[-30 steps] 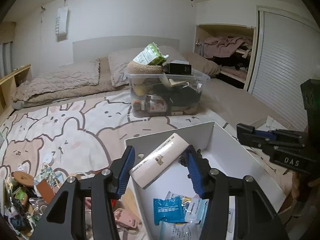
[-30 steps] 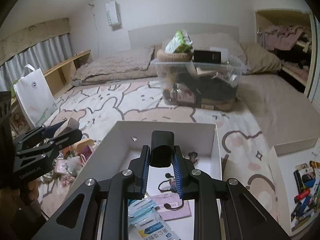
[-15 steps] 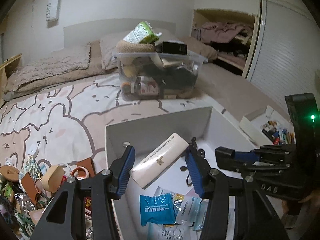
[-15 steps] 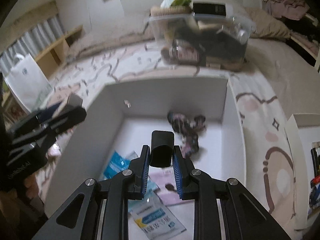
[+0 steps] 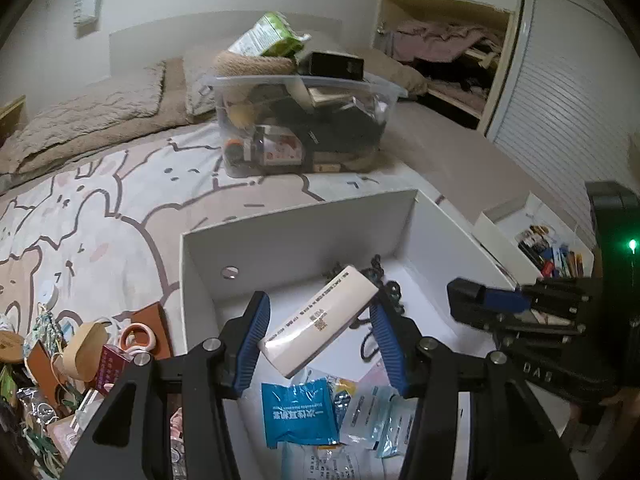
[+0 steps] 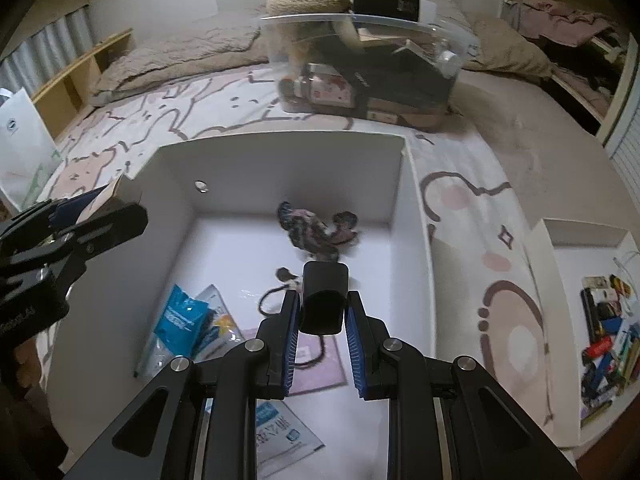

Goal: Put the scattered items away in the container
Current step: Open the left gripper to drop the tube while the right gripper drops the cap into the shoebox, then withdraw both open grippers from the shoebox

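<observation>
My left gripper is shut on a white tube-shaped pack and holds it tilted over the white box. My right gripper is shut on a small black case, also above the white box. The box holds blue sachets, a pink card, a black cord and a dark patterned cloth. Each gripper shows at the edge of the other's view: the right one and the left one.
A pile of scattered small items lies on the bed left of the box. A full clear plastic bin stands behind the box. A second white tray with pens and small things sits at the right. A white paper bag stands far left.
Both grippers have moved forward and down over the white box with their items held. The views now look more steeply into the box.
</observation>
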`<state>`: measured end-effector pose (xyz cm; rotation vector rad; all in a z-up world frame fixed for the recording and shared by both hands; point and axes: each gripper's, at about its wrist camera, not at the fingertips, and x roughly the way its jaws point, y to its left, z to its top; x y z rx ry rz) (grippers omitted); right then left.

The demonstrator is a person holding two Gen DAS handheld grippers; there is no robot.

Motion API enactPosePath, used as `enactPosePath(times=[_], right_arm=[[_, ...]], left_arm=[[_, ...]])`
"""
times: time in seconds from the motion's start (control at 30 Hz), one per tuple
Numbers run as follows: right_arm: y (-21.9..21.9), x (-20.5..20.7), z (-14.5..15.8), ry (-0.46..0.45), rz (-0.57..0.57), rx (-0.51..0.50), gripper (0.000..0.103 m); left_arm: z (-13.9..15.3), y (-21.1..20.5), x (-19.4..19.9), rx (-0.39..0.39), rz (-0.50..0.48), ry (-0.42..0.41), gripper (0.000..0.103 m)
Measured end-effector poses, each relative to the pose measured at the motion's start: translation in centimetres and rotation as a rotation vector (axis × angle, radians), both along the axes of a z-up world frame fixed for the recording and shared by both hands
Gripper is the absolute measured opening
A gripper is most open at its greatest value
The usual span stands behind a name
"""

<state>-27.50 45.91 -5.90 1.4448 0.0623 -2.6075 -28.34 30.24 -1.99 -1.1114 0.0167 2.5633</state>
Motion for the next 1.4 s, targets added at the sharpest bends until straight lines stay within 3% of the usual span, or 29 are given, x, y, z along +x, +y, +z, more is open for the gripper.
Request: enactPosePath(times=[0.3, 0.73, 0.8, 0.83, 0.87, 1.13, 1.4], right_arm=[[1.3, -0.1, -0.5, -0.014, -0.058, -0.024, 0.023], [0.0, 0.2, -1.1, -0.021, 0.013, 0.005, 0.023], [-0.1, 0.2, -1.2, -0.025, 0.018, 0.005, 0.023], [-0.1, 0.2, -1.2, -0.026, 0.02, 0.004, 0.023], [-0.1, 0.2, -1.1, -0.026, 0.02, 0.002, 0.023], [0.2, 0.2, -1.1, -0.037, 0.016, -0.029, 0.023], [0.4, 0.1, -1.0, -0.039, 0.014, -0.039, 0.023]], left_arm=[[-0.2, 0.8, 0.1, -0.003, -0.056, -0.024, 0.052], [-0.6, 2.0, -0.3, -0.014, -0.135, -0.043, 0.052], [-0.9, 2.1, -0.7, -0.023, -0.128, -0.058, 0.065], [-1.0, 2.0, -0.8, -0.029, -0.105, -0.058, 0.083], [-1.0, 1.8, -0.9, -0.027, -0.089, -0.052, 0.087], [-0.6, 0.2, -1.2, 0.023, -0.042, -0.048, 0.087], [-0.6, 0.2, -1.0, 0.016, -0.048, -0.042, 0.087]])
